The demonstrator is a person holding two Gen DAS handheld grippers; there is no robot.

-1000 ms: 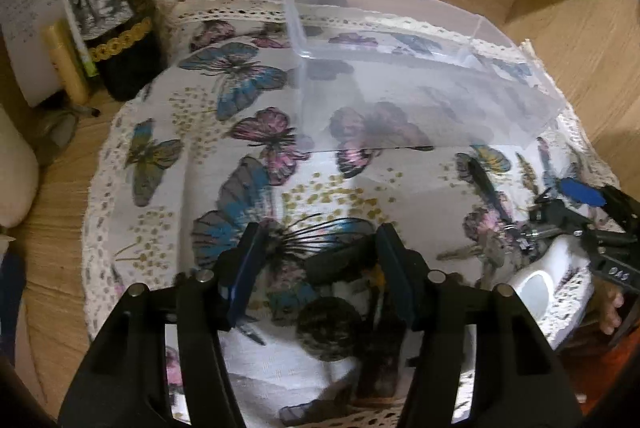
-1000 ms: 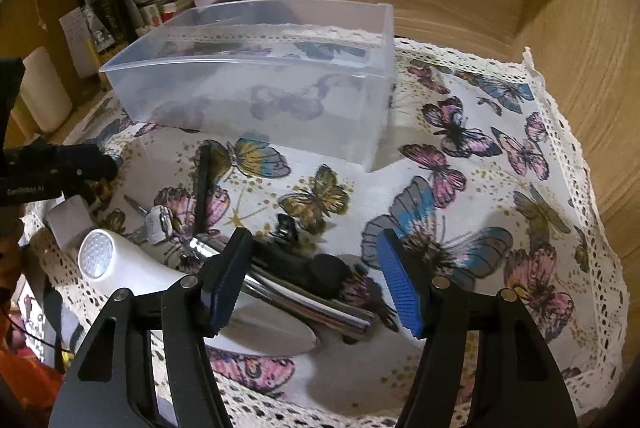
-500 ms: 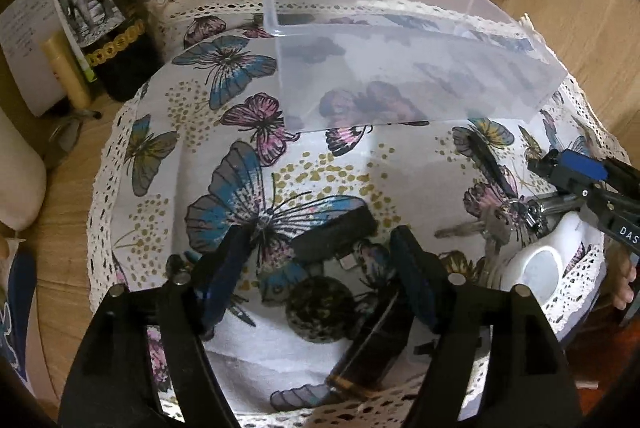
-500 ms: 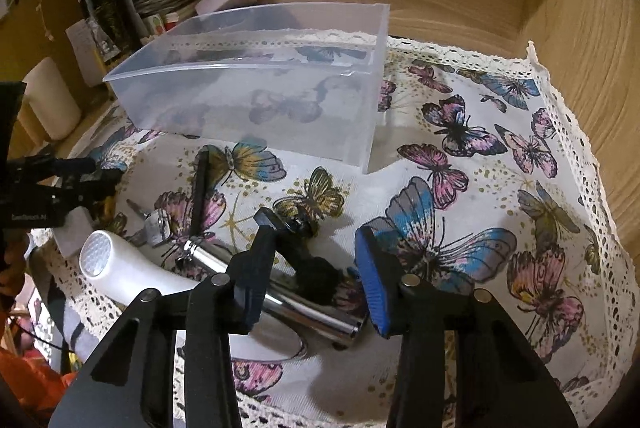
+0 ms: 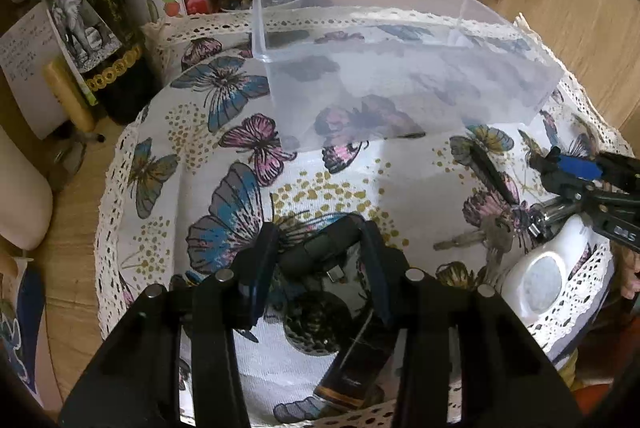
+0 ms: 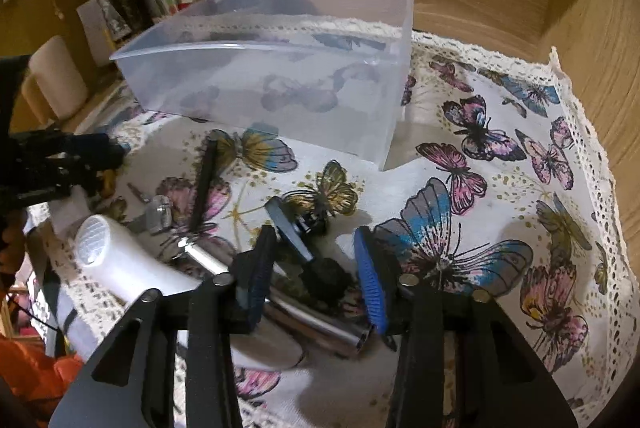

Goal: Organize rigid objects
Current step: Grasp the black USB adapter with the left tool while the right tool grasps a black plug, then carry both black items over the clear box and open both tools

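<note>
A black clip is straddled by the narrowed right gripper (no contact is visible); the chrome tube underneath could be dragged along.

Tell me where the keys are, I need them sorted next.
In the left wrist view the keys lie at right on the butterfly cloth, just left of the white device, in front of the clear bin.
</note>
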